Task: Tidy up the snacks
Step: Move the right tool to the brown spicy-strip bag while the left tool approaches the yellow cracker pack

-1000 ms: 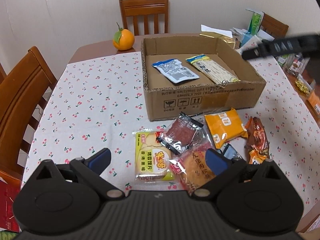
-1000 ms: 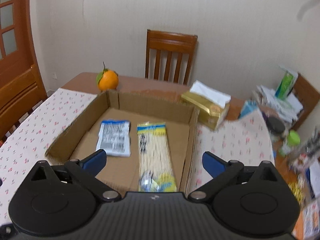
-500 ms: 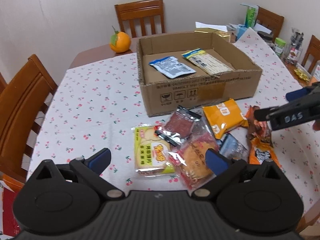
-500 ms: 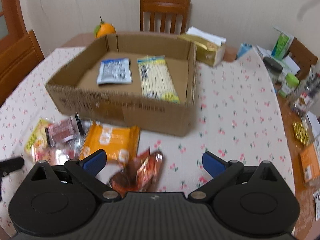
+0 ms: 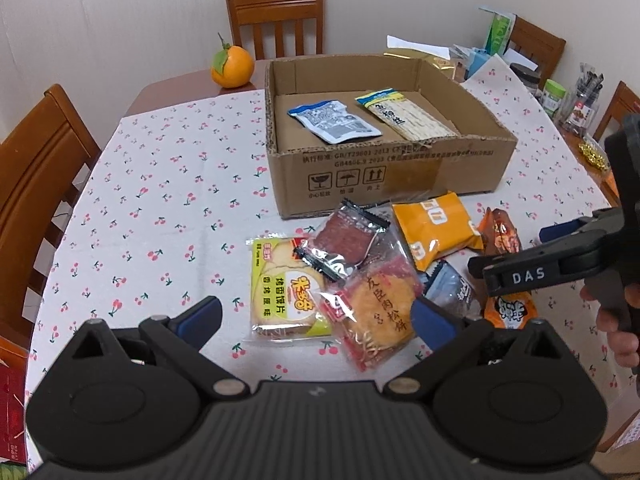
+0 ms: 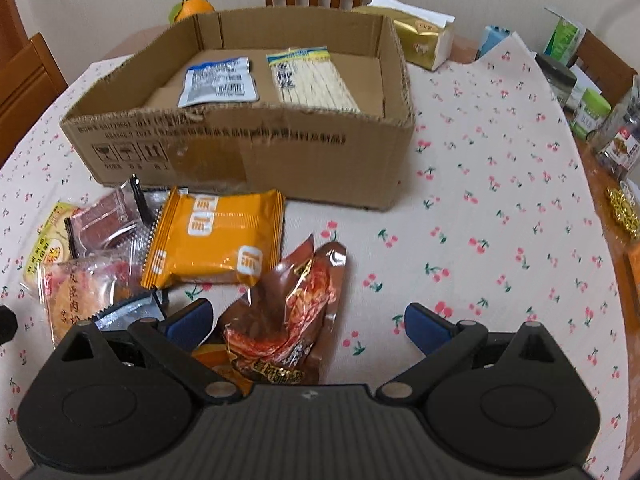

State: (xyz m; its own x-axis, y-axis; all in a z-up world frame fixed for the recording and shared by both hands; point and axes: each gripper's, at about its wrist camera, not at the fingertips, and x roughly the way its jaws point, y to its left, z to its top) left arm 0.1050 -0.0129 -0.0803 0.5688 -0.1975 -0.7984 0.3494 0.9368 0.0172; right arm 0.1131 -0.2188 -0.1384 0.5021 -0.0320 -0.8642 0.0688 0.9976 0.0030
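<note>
Cardboard box (image 6: 248,152) right-half bare | left gripper (image 5: 316,316) spread | right gripper (image 6: 306,322) spread

Cardboard box (image 5: 384,176) holds two flat packets (image 5: 334,120); loose snack packets (image 6: 218,236) lie overlapping just before it.

Orange (image 5: 232,65), tissue box (image 6: 424,38), wooden chairs (image 5: 276,18)

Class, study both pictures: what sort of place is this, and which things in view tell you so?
Most likely a home dining room: wooden dining chairs around a table under a cherry-print tablecloth, with an orange and a tissue box beside the cardboard box of snacks.
</note>
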